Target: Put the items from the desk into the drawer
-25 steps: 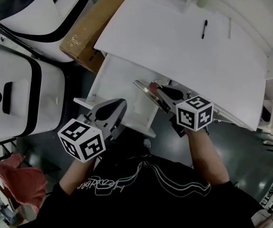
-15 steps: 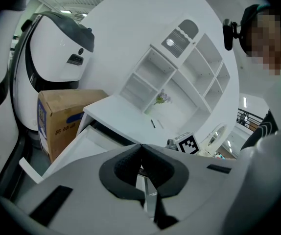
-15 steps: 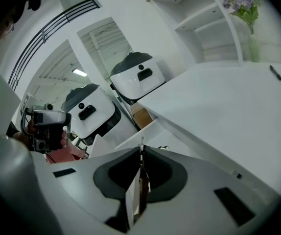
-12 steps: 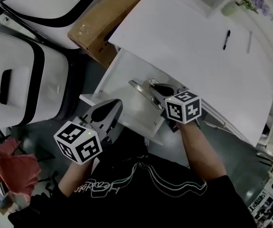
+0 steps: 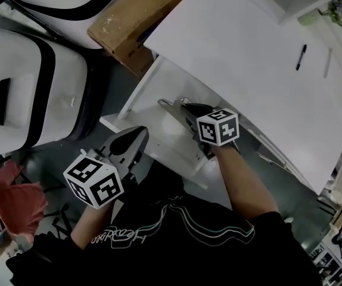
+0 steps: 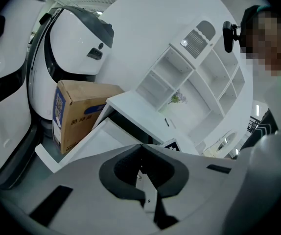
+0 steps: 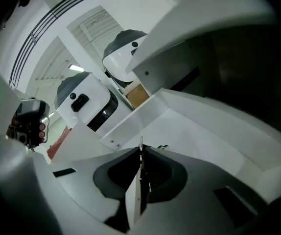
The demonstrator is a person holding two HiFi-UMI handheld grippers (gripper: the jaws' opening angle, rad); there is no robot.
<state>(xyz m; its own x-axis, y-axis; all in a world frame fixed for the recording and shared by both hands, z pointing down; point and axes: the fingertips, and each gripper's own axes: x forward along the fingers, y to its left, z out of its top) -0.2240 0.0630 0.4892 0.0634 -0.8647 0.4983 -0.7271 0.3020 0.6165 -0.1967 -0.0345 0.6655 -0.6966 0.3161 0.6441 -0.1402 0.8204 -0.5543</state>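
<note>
Thin flat item is being pinched by right claw over open drawer; left claw is being held pressed together, empty.

Drawer below desk (pen on top)

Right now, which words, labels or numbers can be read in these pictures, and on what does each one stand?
No text here reads with certainty.
Cardboard box: blue print on its sides, too blurred to read.
Black shirt: white cursive lettering, too distorted to read.
Marker cubes: black-and-white square patterns only, no words.
</note>
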